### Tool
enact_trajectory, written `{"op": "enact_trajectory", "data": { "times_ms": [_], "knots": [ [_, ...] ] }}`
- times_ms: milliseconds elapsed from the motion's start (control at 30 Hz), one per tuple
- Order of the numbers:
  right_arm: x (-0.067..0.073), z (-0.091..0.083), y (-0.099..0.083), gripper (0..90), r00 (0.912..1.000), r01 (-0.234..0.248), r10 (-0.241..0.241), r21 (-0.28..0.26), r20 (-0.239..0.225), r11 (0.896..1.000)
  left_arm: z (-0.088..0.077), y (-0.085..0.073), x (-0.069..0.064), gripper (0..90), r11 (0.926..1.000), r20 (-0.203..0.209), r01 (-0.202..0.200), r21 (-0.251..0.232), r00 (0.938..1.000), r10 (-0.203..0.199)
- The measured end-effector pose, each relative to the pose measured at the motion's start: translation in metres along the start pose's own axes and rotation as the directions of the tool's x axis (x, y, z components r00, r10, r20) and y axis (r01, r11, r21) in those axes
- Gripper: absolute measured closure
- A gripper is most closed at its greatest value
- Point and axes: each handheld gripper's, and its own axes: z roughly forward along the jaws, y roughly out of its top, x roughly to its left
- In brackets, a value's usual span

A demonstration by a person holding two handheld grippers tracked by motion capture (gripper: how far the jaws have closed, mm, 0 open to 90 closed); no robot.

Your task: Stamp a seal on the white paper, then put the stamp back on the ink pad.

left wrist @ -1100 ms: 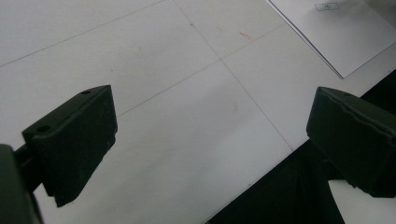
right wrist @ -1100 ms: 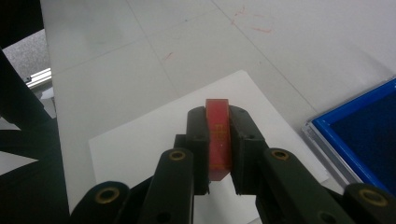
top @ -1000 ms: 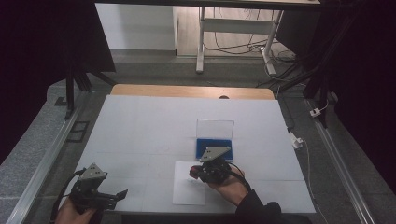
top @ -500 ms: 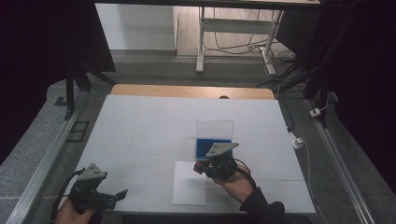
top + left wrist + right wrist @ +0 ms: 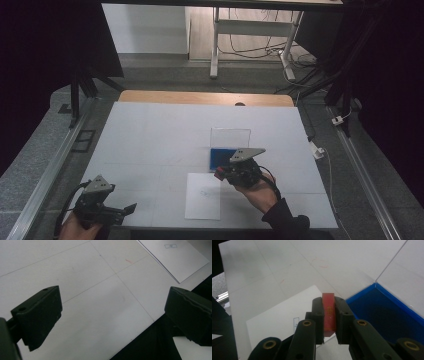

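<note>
Red block [image 5: 328, 313] pinched in right tongs [image 5: 329, 315] — blue tray [image 5: 387, 312] beside, paper [image 5: 279, 320] below; left tongs [image 5: 112, 315] spread.

black claws [image 5: 220, 174], grey three-cornered plates, trailing cables, dark sleeve [image 5: 285, 225]

My white surface [image 5: 165, 135] sits mid-frame, a wooden strip [image 5: 205, 97] along its far edge. Beyond lie grey floor [image 5: 165, 67], a white stand [image 5: 250, 30], tangled cables [image 5: 265, 47]; darkness at both sides.
</note>
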Motion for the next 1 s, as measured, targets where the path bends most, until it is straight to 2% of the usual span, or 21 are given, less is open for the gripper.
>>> {"op": "enact_trajectory", "data": {
  "times_ms": [800, 1000],
  "knots": [
    [-0.03, -0.016, -0.002, 79.4, 0.9944, -0.043, 0.046, -0.032, 0.095, 0.999, 0.001, 0.0, 0.0, 2.3, 1.0, -0.003, 0.004, 0.005, 1.0, -0.004],
    [-0.036, -0.013, -0.001, 79.4, 0.9937, -0.057, 0.06, -0.041, 0.095, 0.998, 0.001, 0.0, -0.001, 2.4, 1.0, -0.007, 0.001, 0.007, 1.0, -0.001]
  ]
}}
